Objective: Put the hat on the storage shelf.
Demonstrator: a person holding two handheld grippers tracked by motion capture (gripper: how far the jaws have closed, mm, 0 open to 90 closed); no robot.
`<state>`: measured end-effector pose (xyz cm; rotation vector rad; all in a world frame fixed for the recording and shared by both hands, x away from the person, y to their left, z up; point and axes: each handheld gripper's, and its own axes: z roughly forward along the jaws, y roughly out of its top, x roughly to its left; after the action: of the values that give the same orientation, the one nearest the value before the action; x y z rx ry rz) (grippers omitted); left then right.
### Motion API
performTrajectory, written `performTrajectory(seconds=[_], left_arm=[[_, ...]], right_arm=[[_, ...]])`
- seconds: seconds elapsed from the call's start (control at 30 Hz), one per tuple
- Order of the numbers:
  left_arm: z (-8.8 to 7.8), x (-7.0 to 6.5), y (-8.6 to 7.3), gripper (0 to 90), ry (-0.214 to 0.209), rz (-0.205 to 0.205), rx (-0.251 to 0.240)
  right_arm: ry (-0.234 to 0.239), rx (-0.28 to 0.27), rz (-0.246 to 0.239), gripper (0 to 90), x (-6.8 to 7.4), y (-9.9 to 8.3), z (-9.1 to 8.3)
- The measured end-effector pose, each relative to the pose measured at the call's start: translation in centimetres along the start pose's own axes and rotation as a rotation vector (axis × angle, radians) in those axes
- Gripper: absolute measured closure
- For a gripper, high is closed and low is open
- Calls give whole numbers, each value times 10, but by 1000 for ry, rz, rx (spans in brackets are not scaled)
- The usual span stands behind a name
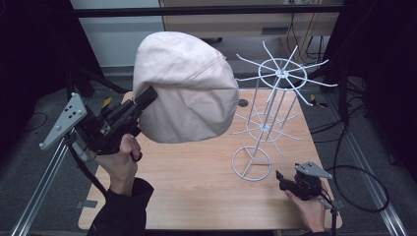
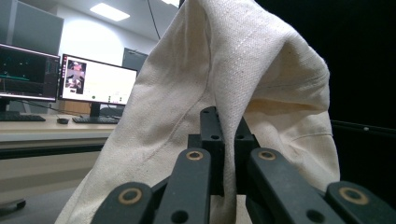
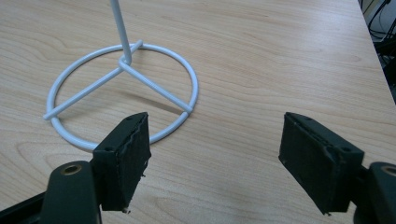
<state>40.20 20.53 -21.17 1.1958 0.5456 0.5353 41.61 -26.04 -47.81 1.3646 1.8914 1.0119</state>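
Cream cotton cap (image 1: 184,88), held aloft at upper centre of the high view, hangs over the far left part of the wooden table (image 1: 196,182). Its lower left edge is pinched by the left gripper (image 1: 147,97), which enters from the left of the frame in the person's left hand (image 1: 120,160). To the right of the cap stands a white wire rack (image 1: 268,113), with two tiers of radiating prongs above a ring base. The right gripper (image 1: 280,178) rests low on the table at lower right, just beside that base.

Left gripper view: the two black jaws stand closed together at centre frame, with a fold of the cap (image 2: 243,79) clamped between them (the cloth drapes to both sides and rises to the top edge). Lit monitors (image 2: 65,77) on a desk occupy the left background.

Right gripper view: the jaws are spread wide with nothing between them but bare table (image 3: 261,70). The rack's ring base (image 3: 123,93) lies at upper left, close to one jaw, seemingly not touching it.
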Motion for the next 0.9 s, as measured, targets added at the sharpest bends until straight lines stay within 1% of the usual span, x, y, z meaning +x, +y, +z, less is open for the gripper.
performTrajectory(seconds=[0.07, 0.37, 0.43, 0.53, 0.9], left_arm=[[2, -1, 0, 885, -4, -1, -1], [15, -2, 1, 884, -15, -19, -6], [22, 0, -1, 884, -26, -39, 3], [26, 0, -3, 884, -30, -49, 3], [42, -1, -7, 884, -39, -65, 6]], right_arm=[[2, 0, 6, 247, 0, 0, 0], [4, 0, 5, 247, 0, 0, 0], [3, -1, 5, 247, 0, 0, 0], [4, -2, 6, 247, 0, 0, 0], [5, -3, 7, 248, 0, 0, 0]])
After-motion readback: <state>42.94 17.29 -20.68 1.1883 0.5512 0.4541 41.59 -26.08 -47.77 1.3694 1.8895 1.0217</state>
